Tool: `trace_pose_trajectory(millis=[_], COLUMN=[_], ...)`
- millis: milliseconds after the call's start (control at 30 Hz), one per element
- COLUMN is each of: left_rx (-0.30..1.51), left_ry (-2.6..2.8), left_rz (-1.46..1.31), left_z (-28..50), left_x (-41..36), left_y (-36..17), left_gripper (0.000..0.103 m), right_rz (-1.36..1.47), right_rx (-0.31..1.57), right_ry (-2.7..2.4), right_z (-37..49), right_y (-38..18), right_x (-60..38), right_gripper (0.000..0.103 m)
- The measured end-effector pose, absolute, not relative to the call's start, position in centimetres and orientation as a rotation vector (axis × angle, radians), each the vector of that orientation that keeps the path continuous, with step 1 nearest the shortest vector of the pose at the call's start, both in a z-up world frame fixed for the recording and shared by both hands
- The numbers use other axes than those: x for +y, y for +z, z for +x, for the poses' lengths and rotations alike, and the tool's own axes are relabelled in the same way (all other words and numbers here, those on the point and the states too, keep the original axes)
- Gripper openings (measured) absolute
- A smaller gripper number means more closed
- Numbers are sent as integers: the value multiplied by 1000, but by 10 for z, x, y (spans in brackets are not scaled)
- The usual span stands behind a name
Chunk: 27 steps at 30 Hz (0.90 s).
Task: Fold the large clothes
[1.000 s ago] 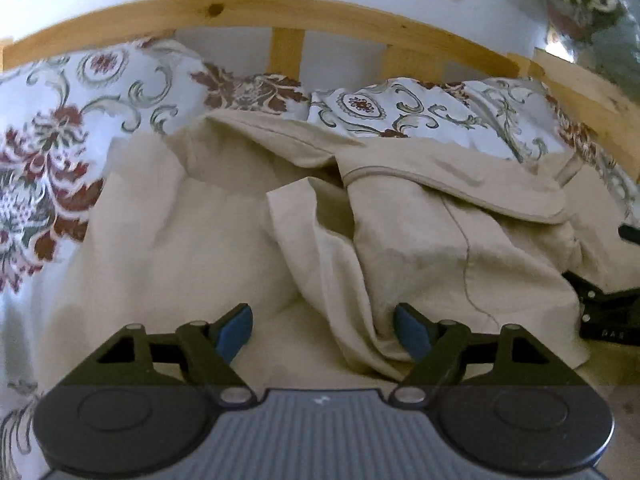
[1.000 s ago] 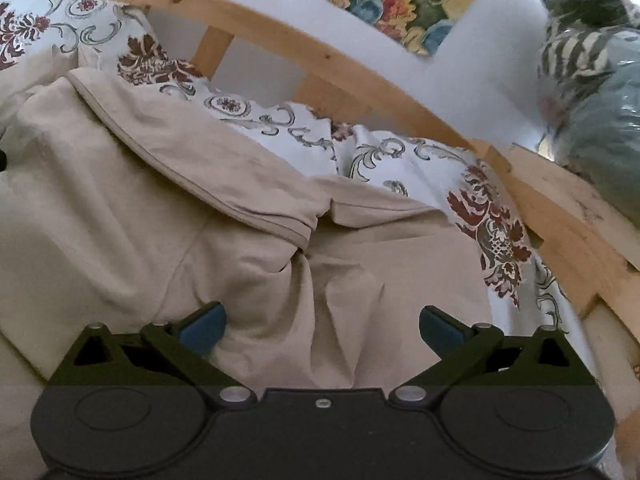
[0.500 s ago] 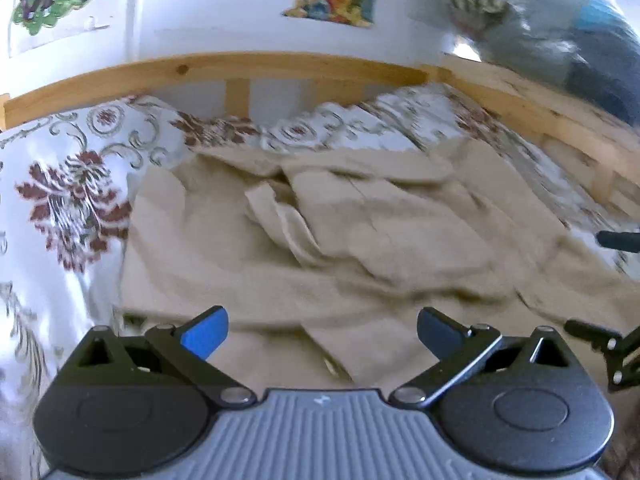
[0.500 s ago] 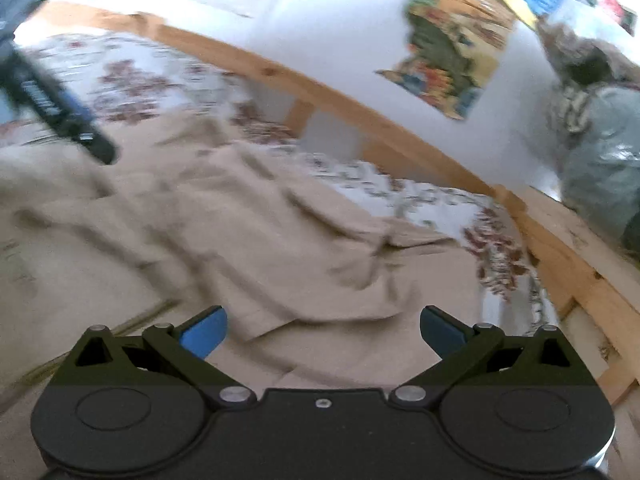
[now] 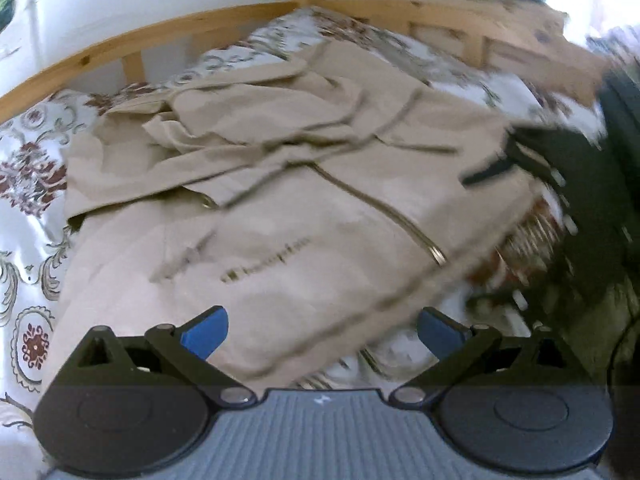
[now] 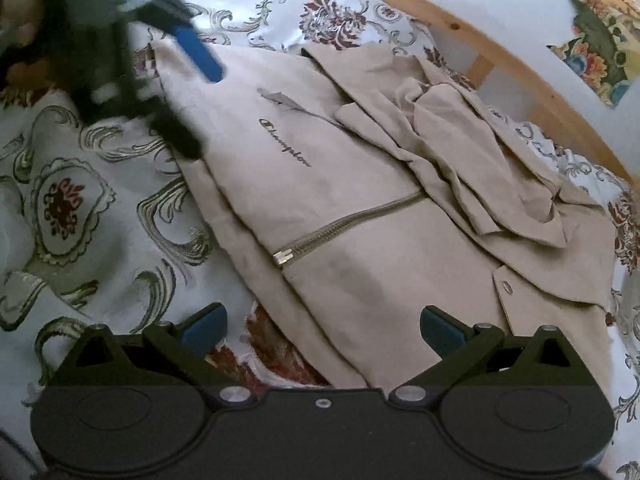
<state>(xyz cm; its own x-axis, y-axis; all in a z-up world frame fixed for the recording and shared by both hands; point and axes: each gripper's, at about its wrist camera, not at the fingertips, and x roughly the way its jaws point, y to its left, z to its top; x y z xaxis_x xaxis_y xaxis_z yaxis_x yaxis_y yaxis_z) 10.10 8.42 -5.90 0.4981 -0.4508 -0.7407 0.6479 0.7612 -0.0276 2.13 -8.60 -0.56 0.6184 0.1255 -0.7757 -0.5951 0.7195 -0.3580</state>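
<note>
The beige jacket lies spread on the floral bedsheet, filling the middle of both views, its zipper running diagonally and sleeves bunched toward the upper right of the right wrist frame. A second ago both cameras sat close over rumpled folds; now they are drawn back, so the logo and the jacket's lower hem show. The left gripper has just been opening and stands wide, nothing between its jaws. The right gripper is spread wide and empty too. The wooden bed rail curves along the top.
</note>
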Motion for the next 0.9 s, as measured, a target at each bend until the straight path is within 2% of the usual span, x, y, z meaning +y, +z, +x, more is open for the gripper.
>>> trace_pose_trajectory(millis=[267, 400, 467, 533, 567, 633, 700, 833, 900], left_rx=[788, 751, 735, 725, 724, 707, 691, 657, 666], left_ry=[-550, -503, -484, -464, -459, -471, -495, -497, -491], left_rz=[435, 476, 466, 463, 461, 433, 411, 407, 385], left_z=[84, 94, 100, 106, 110, 113, 115, 119, 123], left_x=[64, 60, 61, 63, 65, 69, 72, 68, 69], left_y=[-76, -72, -66, -63, -61, -55, -47, -38, -36], left_gripper=[102, 96, 89, 69, 64, 40, 29, 24, 25], right_rz=[-573, -533, -505, -487, -484, -484, -477, -547, -611], right_rx=[640, 547, 519, 502, 499, 506, 525, 531, 542], right_ry=[344, 316, 299, 290, 289, 310, 377, 490, 490], right_z=[33, 37, 37, 38, 38, 37, 33, 21, 20], right_y=[6, 19, 24, 27, 28, 27, 27, 25, 19], right_x=[-103, -110, -113, -117, -117, -118, -117, -106, -100], right_gripper=[102, 102, 102, 102, 102, 102, 102, 100, 86])
